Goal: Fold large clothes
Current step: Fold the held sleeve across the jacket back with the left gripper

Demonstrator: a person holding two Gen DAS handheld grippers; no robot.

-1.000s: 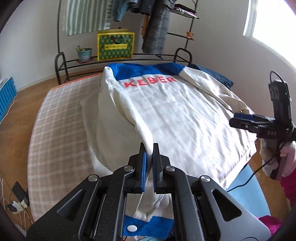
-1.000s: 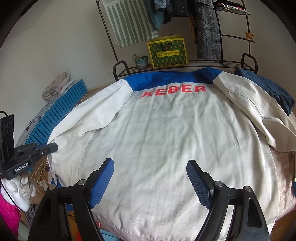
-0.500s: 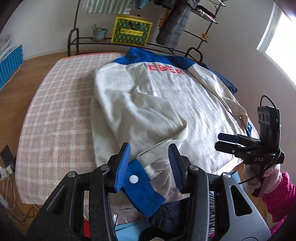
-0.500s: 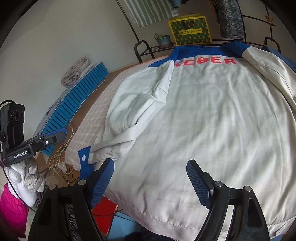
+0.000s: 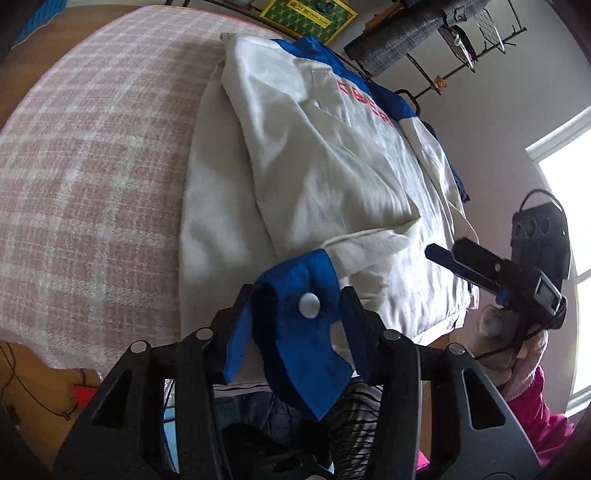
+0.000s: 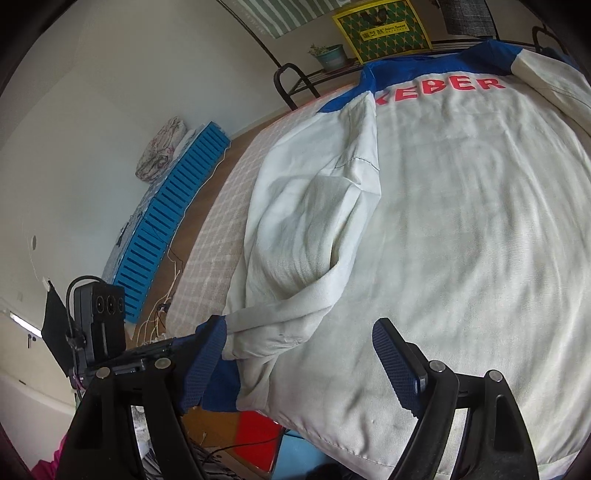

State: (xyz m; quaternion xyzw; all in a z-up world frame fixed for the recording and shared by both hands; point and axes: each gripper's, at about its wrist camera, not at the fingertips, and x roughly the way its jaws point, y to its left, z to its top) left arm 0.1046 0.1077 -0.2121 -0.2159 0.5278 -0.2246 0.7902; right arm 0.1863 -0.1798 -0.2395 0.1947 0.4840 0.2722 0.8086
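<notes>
A white jacket (image 5: 332,166) with a blue yoke and red lettering lies back up on the plaid bed cover (image 5: 92,147). Its left sleeve (image 6: 306,221) is folded in over the back, and the blue cuff (image 5: 306,273) with a white snap hangs over the bed's near edge. My left gripper (image 5: 297,295) has that cuff lying loosely between its jaws, which are closing; the pads do not pinch it. My right gripper (image 6: 298,326) is wide open over the jacket's near hem (image 6: 369,435), holding nothing. In the left wrist view the right gripper (image 5: 461,258) hovers at the jacket's right side.
A metal rack behind the bed carries a plant pot (image 6: 330,55), a green and yellow box (image 6: 382,29) and hanging clothes. A blue slatted crate (image 6: 173,206) lies on the floor at the left. A dark blue garment (image 5: 461,184) sits beyond the jacket. Cables and a red item (image 6: 258,435) lie under the near edge.
The left gripper let go of the sleeve, opened and sank to the bed's near edge; the sleeve now lies folded over the back. The right gripper moved lower and leftward, staying open.
</notes>
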